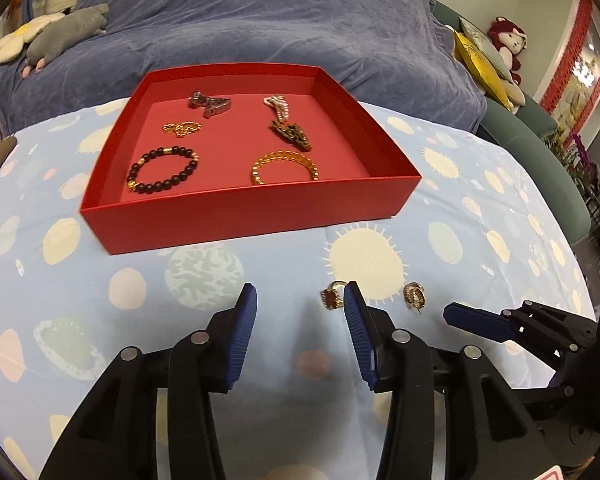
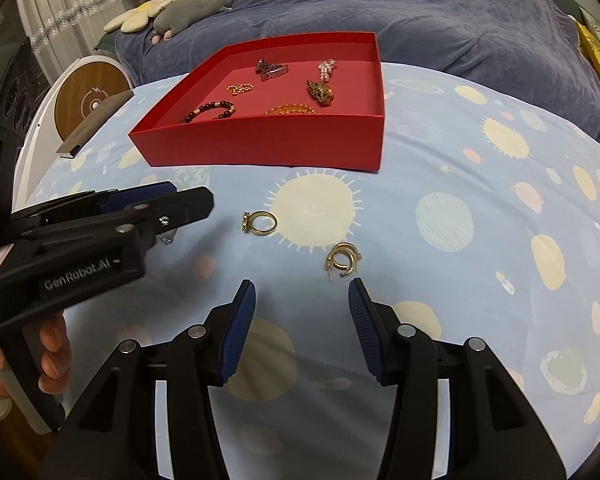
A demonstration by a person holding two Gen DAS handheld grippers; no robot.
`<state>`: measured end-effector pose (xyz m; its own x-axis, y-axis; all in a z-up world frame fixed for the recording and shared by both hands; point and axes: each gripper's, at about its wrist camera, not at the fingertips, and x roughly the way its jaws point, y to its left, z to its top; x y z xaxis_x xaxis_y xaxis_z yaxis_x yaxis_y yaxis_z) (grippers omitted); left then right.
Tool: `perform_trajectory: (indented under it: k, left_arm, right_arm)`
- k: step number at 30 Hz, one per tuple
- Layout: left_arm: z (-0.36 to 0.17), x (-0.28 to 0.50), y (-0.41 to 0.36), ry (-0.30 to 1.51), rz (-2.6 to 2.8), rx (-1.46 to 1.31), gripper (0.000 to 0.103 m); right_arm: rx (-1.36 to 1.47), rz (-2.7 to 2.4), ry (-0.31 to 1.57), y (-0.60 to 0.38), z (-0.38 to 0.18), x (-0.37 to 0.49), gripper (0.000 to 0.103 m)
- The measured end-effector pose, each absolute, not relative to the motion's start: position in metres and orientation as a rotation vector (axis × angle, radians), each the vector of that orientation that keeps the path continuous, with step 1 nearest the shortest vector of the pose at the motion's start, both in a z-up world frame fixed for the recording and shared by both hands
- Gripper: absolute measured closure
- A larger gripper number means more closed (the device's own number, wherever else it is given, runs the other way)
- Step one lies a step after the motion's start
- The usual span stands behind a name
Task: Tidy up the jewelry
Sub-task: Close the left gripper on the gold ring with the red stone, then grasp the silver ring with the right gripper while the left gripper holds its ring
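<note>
A gold ring with a red stone lies on the planet-print cloth, just inside the right fingertip of my left gripper, which partly hides it. That gripper is open and no pad presses on the ring. A pair of gold hoop earrings lies to its right. In the right wrist view the earrings lie just beyond my open right gripper, nothing between its pads. The ring rests further left, close to the left gripper. The red box holds several pieces, among them a black bead bracelet and a gold bracelet.
The red box stands at the table's far side, before a blue-covered sofa with plush toys. A grey flat object lies at the left table edge. A hand holds the left gripper's handle. Patterned cloth stretches to the right.
</note>
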<state>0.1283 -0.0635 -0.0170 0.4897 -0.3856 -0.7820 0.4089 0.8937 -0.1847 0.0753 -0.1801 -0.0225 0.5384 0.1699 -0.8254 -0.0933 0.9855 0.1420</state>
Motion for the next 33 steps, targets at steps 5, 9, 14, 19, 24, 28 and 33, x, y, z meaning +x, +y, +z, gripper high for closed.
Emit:
perform_trajectory:
  k: [5,9,14,19,24,28,33]
  left_arm:
    - [-0.037,0.135,-0.08,0.968,-0.464,0.05,0.06]
    - [-0.04,0.137,-0.09,0.943,-0.467,0.078,0.075]
    - [-0.042,0.135,-0.091,0.926,-0.476,0.097,0.095]
    - [-0.034,0.134,-0.083,0.922,-0.474,0.092,0.095]
    - [-0.006,0.133,-0.056,0.889,-0.453,0.035,0.096]
    - [0.014,0.133,-0.019,0.861,-0.41,-0.017,0.095]
    - [0.021,0.135,0.027,0.85,-0.327,-0.058,0.096]
  right_arm:
    - [0.098,0.148,0.992,-0.192,-0.023,0.072,0.056]
    - [0.102,0.153,0.988,-0.193,-0.021,0.07,0.056]
    - [0.101,0.156,0.995,-0.191,-0.023,0.07,0.056]
    - [0.098,0.156,0.994,-0.188,-0.022,0.071,0.056]
    - [0.089,0.188,0.977,-0.173,-0.014,0.075,0.056]
    - [0.072,0.234,0.969,-0.149,-0.01,0.081,0.056]
    - [0.054,0.306,0.963,-0.112,-0.01,0.09,0.056]
